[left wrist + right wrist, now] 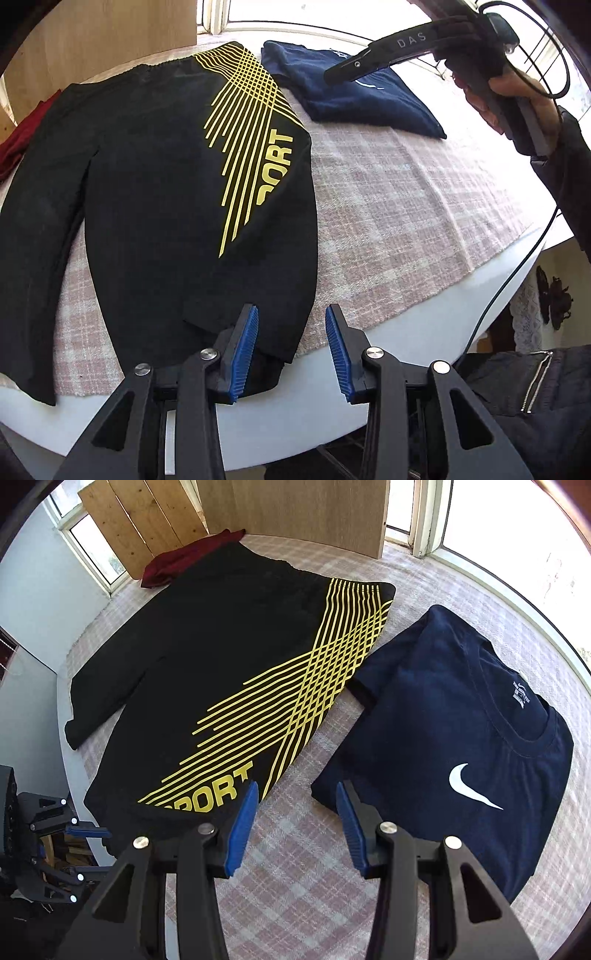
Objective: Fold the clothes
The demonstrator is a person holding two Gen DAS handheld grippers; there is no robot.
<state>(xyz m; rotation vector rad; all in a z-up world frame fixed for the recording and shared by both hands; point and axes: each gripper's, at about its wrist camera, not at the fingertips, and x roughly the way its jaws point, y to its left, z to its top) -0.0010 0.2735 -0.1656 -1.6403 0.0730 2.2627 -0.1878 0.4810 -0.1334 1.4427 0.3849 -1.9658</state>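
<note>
Blue-padded left gripper hangs parted and empty over the black shirt hem; right gripper likewise parted, empty. Only the right view shows the navy shirt's white swoosh.

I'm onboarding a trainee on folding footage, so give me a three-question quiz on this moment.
1. True or false: the navy T-shirt is already folded.
2. What word is printed in yellow on the black shirt?
3. What lies between the pads of the left gripper? A) black cloth B) nothing C) red garment

Key: 1 true; 2 SPORT; 3 B
</note>
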